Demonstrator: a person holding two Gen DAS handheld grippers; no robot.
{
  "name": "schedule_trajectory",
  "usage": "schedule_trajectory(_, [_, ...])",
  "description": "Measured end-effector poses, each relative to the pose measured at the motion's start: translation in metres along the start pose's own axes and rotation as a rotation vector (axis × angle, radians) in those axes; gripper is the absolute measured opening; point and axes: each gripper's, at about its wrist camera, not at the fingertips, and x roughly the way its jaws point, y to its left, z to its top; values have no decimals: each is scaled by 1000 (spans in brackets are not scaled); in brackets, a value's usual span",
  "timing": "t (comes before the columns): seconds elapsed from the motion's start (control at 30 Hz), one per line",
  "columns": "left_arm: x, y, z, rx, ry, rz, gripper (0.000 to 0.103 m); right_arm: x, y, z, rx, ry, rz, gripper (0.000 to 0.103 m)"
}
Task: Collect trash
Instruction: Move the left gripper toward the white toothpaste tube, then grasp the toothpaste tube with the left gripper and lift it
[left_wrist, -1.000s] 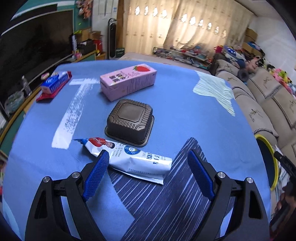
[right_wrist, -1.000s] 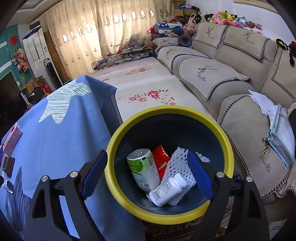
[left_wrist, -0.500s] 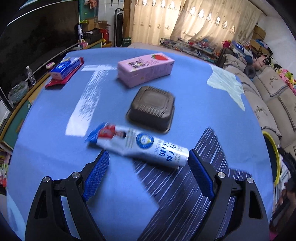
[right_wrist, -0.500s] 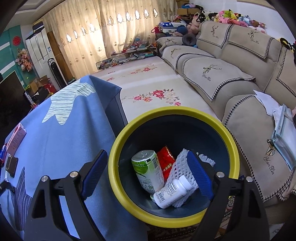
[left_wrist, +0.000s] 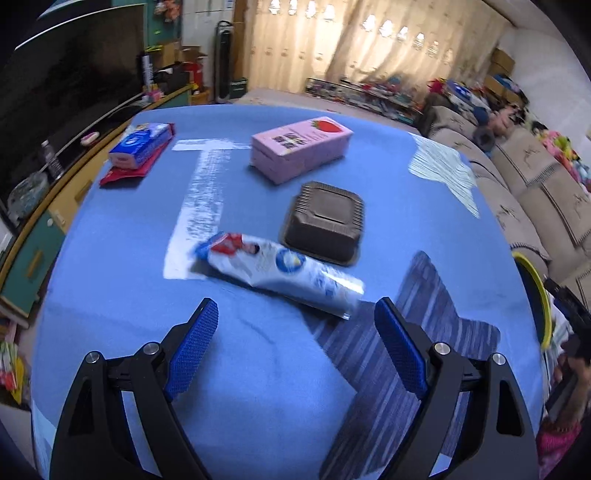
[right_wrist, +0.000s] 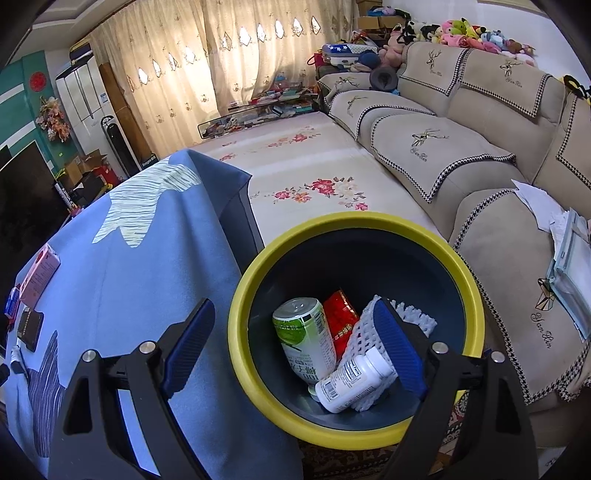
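Risk: your left gripper (left_wrist: 295, 328), jaws wide and empty, may pinch the tablecloth (left_wrist: 122, 295) under the flat wrapper (left_wrist: 280, 273) mid-table; your right gripper (right_wrist: 295, 339), also wide, holds nothing.

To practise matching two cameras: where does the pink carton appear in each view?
Left wrist view: pink carton, upper centre, lying behind the brown tray.
Right wrist view: pink carton, far left edge, small.
Shared landmark: yellow bin rim.

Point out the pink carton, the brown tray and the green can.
pink carton (left_wrist: 301, 153), left wrist view, its top face.
brown tray (left_wrist: 325, 223), left wrist view, its upturned base.
green can (right_wrist: 304, 341), right wrist view, its label.
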Motion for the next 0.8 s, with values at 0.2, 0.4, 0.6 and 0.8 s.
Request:
schedule_trajectory(0.2, [7, -6, 2, -36, 35, -24, 85, 2, 5, -1, -12, 7, 7, 83])
schedule_trajectory(0.4, [26, -3, 18, -68, 34, 25, 86, 3, 4, 0, -8, 5, 14, 83])
schedule_trajectory(0.6, [44, 5, 34, -140, 71, -23, 86, 6, -3, -1, 8, 11, 10, 83])
schedule_trajectory(0.8, [60, 11, 40, -186, 98, -31, 77, 7, -8, -2, 12, 19, 19, 83])
